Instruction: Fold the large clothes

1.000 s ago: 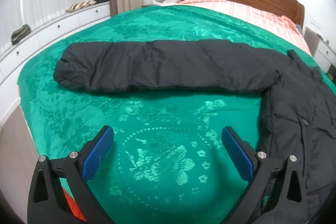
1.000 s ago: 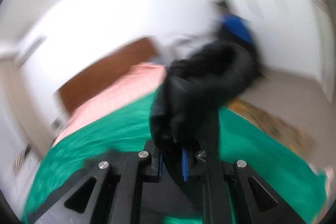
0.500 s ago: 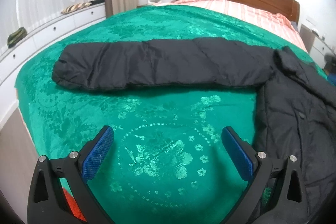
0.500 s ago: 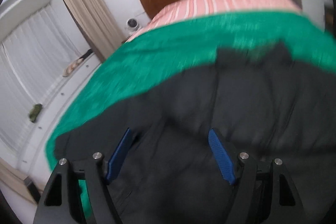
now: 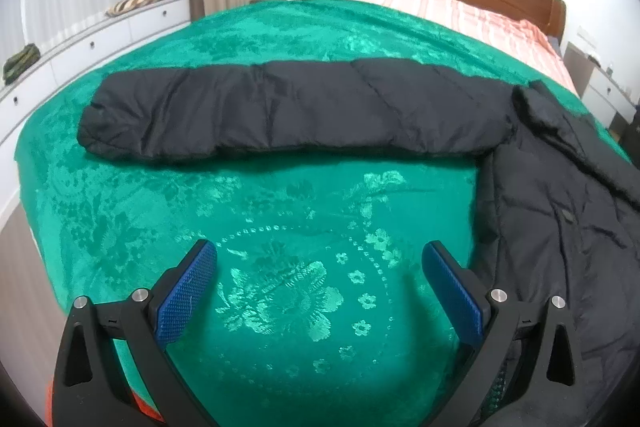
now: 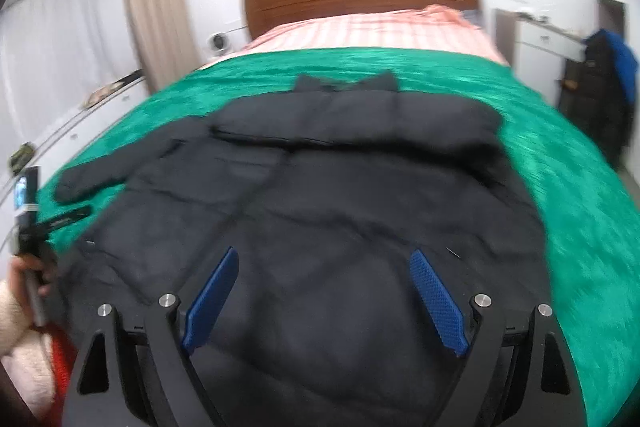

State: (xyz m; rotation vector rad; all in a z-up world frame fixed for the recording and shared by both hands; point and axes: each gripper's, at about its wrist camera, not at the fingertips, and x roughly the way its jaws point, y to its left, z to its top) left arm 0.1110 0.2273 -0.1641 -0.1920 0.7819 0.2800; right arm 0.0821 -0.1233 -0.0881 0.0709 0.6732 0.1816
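Since a second ago the right hand-held gripper (image 6: 324, 301) let go of the black puffy quilted coat (image 6: 320, 211); its jaws are opening wide, nothing pinched. Coat lies flat on the green floral bed cover (image 5: 280, 267), one sleeve (image 5: 288, 113) stretched toward 9 o'clock. Left hand-held gripper (image 5: 320, 291) wide, empty. Next, probably: pinch the cuff cleanly and fold the sleeve across the body without dragging.

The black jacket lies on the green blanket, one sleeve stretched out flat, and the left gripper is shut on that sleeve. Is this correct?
Not quite. The left gripper is open over bare green blanket, short of the sleeve, as the left wrist view shows. The rest is correct.
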